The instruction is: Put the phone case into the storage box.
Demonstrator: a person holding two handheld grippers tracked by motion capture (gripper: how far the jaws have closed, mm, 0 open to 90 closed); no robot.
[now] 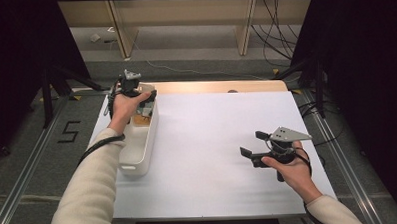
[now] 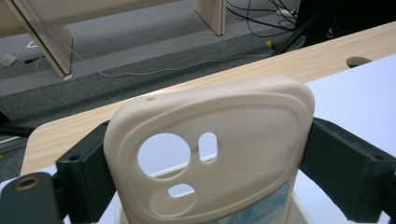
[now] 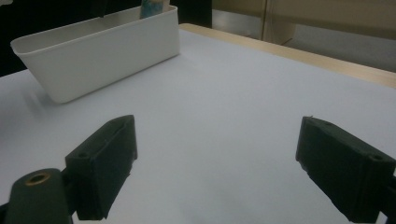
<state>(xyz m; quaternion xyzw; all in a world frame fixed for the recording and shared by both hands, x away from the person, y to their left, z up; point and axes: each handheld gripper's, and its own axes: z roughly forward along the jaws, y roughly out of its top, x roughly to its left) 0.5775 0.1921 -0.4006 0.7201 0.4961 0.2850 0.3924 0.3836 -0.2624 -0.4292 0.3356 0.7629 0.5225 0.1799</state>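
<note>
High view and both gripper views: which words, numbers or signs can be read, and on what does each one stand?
"5": a black mark on the grey floor, left of the table, in the high view.
Phone case held by the left gripper: no text; the blue-patterned item behind it is too cut off to read.
White bin: no text.

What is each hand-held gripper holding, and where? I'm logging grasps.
The left hand-held gripper clamps a beige soft phone case across its side edges. The right hand-held gripper holds nothing.
</note>
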